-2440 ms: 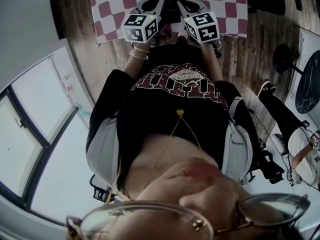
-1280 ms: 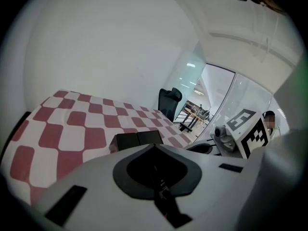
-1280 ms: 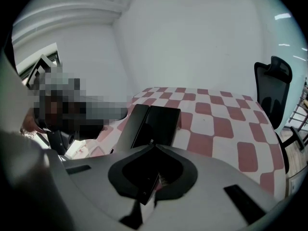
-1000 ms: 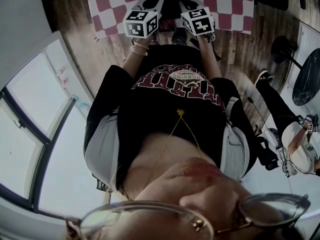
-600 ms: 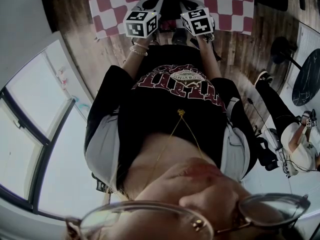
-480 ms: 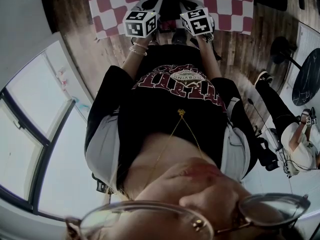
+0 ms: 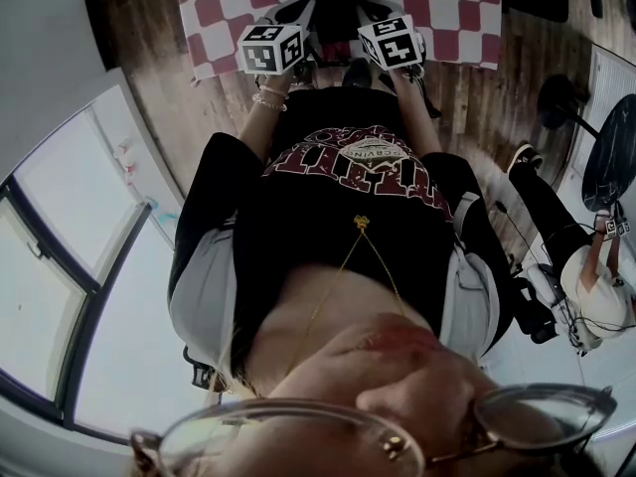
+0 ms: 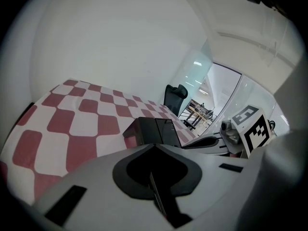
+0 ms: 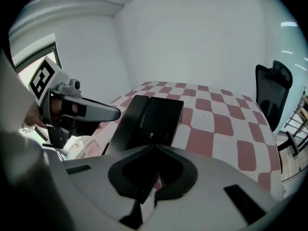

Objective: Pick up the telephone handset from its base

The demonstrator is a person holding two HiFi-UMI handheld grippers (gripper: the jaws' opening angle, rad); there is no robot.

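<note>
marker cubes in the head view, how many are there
2. The left marker cube is up top, left of centre. The right marker cube sits beside it. Both are over the near edge of the checkered cloth. None looks hidden.

two hand-held grippers: the left gripper (image 8: 154, 147) and the right gripper (image 9: 155, 147). two marker cubes, one riding on each: the left cube (image 7: 270, 48) and the right cube (image 7: 397, 43). one black telephone (image 9: 156, 114), with one handset (image 9: 126, 124) lying along its side. one red-and-white checked tablecloth (image 9: 216, 124). one black office chair (image 9: 271, 93). two people: the person holding the grippers (image 7: 348, 217), and a second person (image 7: 596, 296) at the right edge of the head view. one pair of glasses (image 7: 368, 440). one thin necklace (image 7: 358, 225) with one small pendant. one round dark tabletop (image 7: 608, 162).
</note>
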